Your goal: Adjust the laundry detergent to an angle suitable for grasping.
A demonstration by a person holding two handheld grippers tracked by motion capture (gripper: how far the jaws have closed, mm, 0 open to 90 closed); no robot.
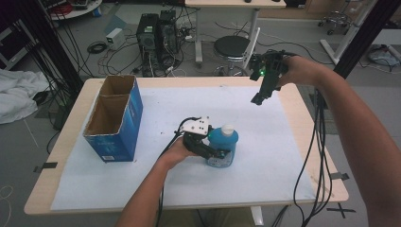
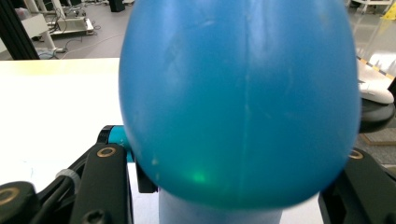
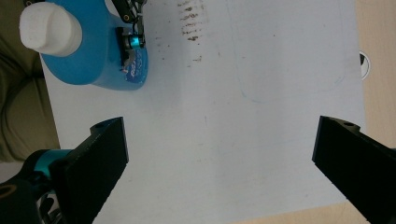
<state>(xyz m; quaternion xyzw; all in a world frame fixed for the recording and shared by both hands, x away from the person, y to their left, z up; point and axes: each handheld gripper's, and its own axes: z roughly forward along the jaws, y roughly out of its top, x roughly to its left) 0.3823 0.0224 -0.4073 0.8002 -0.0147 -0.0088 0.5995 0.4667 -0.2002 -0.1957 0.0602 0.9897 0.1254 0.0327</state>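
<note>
A blue plastic bottle (image 1: 226, 143) with a white cap stands upright on the white sheet near the middle of the table. My left gripper (image 1: 218, 153) comes in level from the left and is shut on the bottle's lower body. In the left gripper view the bottle (image 2: 238, 102) bulges close between the two black jaws. My right gripper (image 1: 260, 99) hangs open in the air over the table's far right, pointing down. The right gripper view looks down past its wide-apart jaws (image 3: 219, 149) at the bottle (image 3: 88, 51), with nothing between them.
An open blue cardboard box (image 1: 116, 118) with two compartments stands at the table's left. The white sheet (image 1: 274, 156) covers most of the wooden tabletop. Behind the table are a black stool (image 1: 231, 47), computer towers (image 1: 156, 35) and floor cables.
</note>
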